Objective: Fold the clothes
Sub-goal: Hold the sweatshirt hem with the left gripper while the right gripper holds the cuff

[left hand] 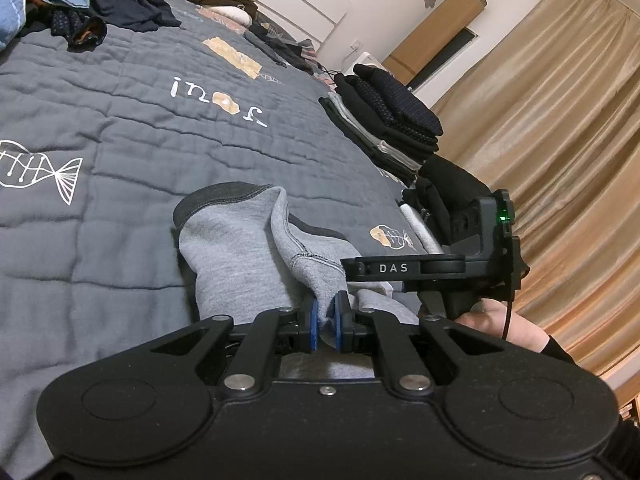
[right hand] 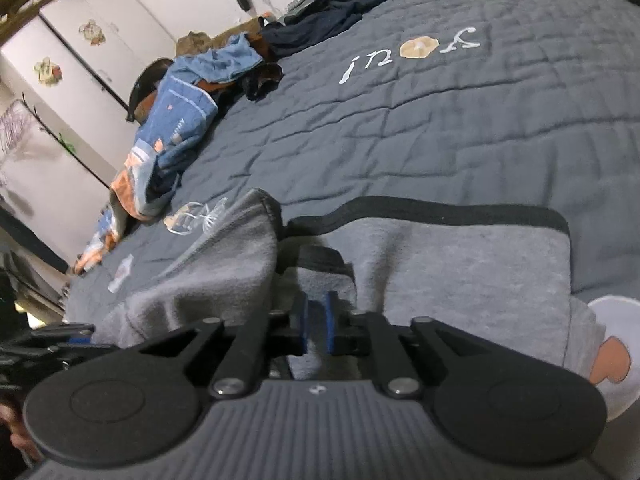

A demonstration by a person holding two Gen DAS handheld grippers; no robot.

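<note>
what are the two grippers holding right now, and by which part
Both hold the grey fleece garment with dark trim: left gripper pinches a raised fold by a stitched seam; right gripper clamps its near edge.

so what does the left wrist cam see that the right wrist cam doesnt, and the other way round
Only the left wrist view shows the stack of folded dark clothes, the beige curtain and the right gripper from the side, reaching into the cloth.

Only the right wrist view shows the white cupboards and the blue and orange garment.

Both show the grey garment, the grey quilt and the unfolded dark clothes. The left gripper is pinching grey fabric.
</note>
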